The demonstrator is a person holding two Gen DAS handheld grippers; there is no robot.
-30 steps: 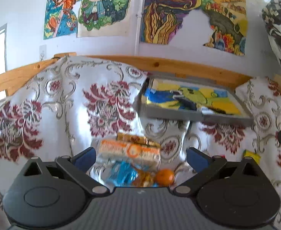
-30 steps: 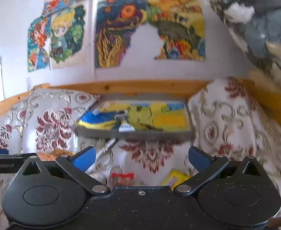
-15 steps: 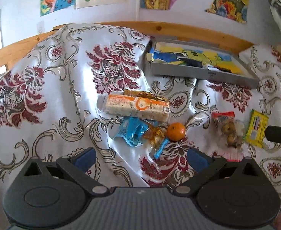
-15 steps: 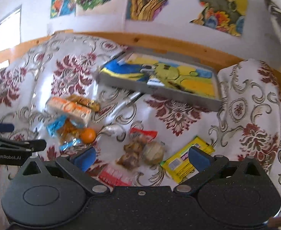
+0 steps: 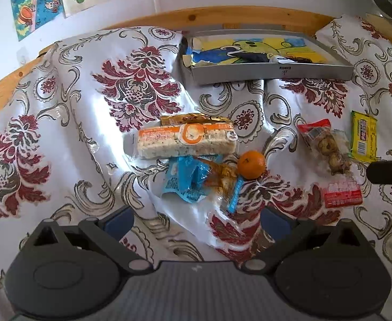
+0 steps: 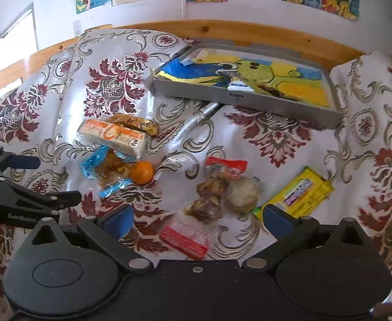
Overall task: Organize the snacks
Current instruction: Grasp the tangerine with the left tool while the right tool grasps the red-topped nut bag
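Note:
Snacks lie scattered on a floral cloth. An orange-and-white cracker bar point(image 5: 186, 141) point(image 6: 113, 135) rests against a gold wrapper point(image 5: 193, 119). Below it are a blue packet point(image 5: 186, 180) point(image 6: 102, 167) and a small orange point(image 5: 251, 165) point(image 6: 142, 172). Further right lie a clear red-ended bag of cookies point(image 5: 328, 155) point(image 6: 220, 195) and a yellow packet point(image 5: 363, 136) point(image 6: 301, 191). My left gripper point(image 5: 196, 220) hovers open above the cloth just before the blue packet. My right gripper point(image 6: 197, 219) is open over the cookie bag's near end. Neither holds anything.
A grey tray point(image 5: 270, 73) point(image 6: 249, 100) lined with a yellow and blue picture sits at the back by the wooden rail point(image 5: 222, 16). The left gripper's side point(image 6: 22, 195) shows at the left of the right wrist view. Posters hang on the wall.
Both grippers have tilted down and come closer to the cloth, so the snacks now fill the views where the wall and posters did before. Both stayed open.

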